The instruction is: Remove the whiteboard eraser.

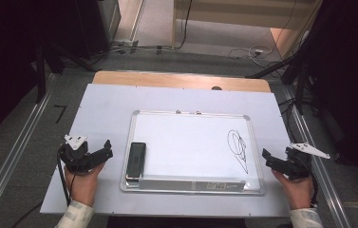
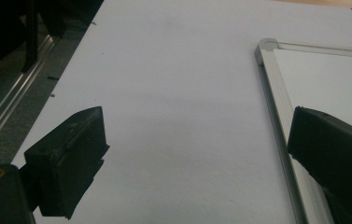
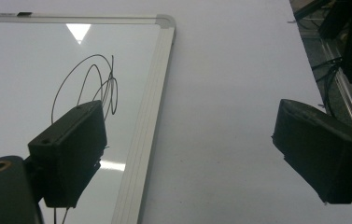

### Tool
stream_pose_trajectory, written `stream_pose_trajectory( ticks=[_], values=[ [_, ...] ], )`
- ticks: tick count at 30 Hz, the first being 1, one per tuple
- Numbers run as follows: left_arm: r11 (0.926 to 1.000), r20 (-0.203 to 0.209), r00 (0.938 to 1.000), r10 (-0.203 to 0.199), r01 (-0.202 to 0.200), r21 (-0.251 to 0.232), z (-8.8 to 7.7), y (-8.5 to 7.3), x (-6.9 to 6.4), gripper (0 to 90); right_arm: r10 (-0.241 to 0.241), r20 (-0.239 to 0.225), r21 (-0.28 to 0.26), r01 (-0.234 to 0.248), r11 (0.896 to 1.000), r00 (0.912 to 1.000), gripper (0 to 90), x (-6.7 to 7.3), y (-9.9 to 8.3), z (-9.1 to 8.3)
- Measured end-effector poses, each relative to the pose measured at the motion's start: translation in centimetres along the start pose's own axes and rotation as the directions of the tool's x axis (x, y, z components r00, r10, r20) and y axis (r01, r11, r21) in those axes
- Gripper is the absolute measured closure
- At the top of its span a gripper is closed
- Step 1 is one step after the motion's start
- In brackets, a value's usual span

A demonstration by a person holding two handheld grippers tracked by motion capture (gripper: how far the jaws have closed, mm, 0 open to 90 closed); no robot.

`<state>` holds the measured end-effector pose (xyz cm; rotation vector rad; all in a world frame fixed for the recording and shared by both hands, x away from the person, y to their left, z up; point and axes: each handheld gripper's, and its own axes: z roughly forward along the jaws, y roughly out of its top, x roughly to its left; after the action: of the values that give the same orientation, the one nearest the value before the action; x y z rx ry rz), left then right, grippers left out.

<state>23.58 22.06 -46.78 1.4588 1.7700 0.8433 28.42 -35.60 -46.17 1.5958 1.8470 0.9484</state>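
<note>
High view: one whiteboard (image 1: 193, 152) lies in the middle of the white table (image 1: 110, 99), its long side along the near edge. One black eraser (image 1: 136, 159) rests at its left edge, and one black scribble (image 1: 239, 148) sits near its right edge. Two grippers flank it: the left gripper (image 1: 104, 149) and right gripper (image 1: 268, 158) both have jaws wide apart, holding nothing, touching nothing.
</note>
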Motion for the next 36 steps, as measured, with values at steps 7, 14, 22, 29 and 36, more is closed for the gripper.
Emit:
stream_pose_trajectory(
  ticks=[7,14,22,29,36],
  values=[
    [0.9997,0.014,0.9997,0.020,-0.020,0.014,0.1,-0.1,-1.0,5.2,0.004,0.012,0.008,-0.004,1.000,0.9999,8.4,0.0,-0.1,0.1],
    [0.9978,0.040,0.9977,0.055,-0.057,0.034,0.6,-0.2,-2.5,5.2,0.004,0.017,0.011,-0.004,1.000,0.9998,8.5,-0.1,-0.1,0.2],
    [0.9945,0.095,0.9923,0.079,-0.085,0.061,1.3,-0.4,-4.6,5.8,0.002,0.020,0.018,-0.002,1.000,0.9998,8.6,-0.1,-0.1,0.4],
    [0.9906,0.127,0.9865,0.103,-0.113,0.077,1.6,-0.6,-6.3,7.1,0.003,0.021,0.021,-0.003,1.000,0.9998,8.7,0.0,-0.2,0.4],
    [0.9829,0.146,0.9799,0.136,-0.152,0.104,2.1,-1.2,-8.0,8.8,0.002,0.021,0.019,-0.003,1.000,0.9998,9.5,-0.1,-0.2,0.4]
  ],
)
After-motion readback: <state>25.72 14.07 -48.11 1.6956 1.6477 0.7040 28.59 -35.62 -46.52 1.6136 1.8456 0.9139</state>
